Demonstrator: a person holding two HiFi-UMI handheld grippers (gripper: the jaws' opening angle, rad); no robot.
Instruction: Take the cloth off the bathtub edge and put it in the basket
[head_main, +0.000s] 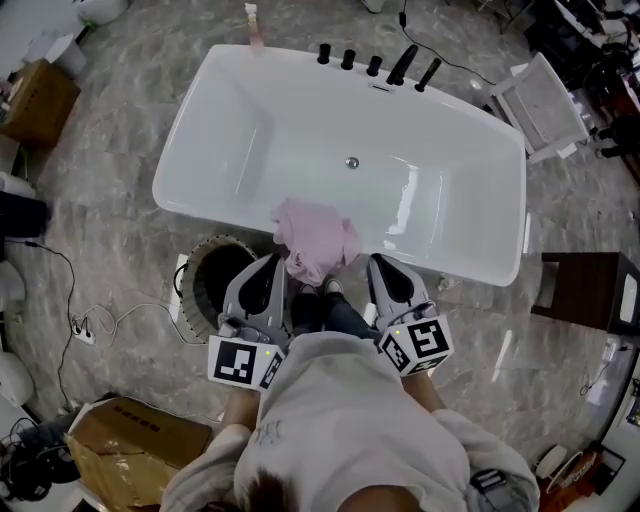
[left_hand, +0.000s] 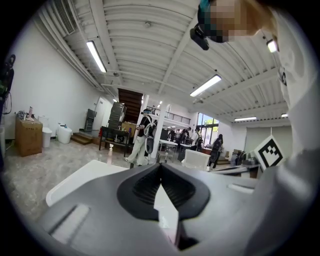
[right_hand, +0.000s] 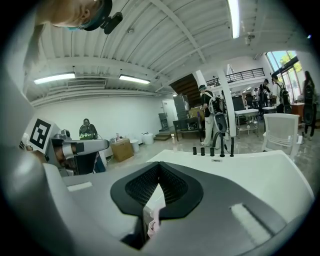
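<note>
A crumpled pink cloth (head_main: 315, 238) hangs over the near rim of the white bathtub (head_main: 200, 140), right in front of me. The dark round basket (head_main: 212, 272) stands on the floor against the tub's outside, left of the cloth and partly under my left gripper (head_main: 281, 260). That gripper points at the cloth's left edge with its jaws together and nothing between them. My right gripper (head_main: 374, 262) sits just right of the cloth, also shut and empty. In the right gripper view, a bit of pink cloth (right_hand: 152, 223) shows below the closed tips (right_hand: 159, 165).
Black taps (head_main: 375, 65) line the tub's far rim. A white chair (head_main: 545, 105) stands at the back right and a dark wooden stand (head_main: 590, 290) at the right. A cardboard box (head_main: 135, 440) sits at the lower left, with cables (head_main: 100, 320) on the floor.
</note>
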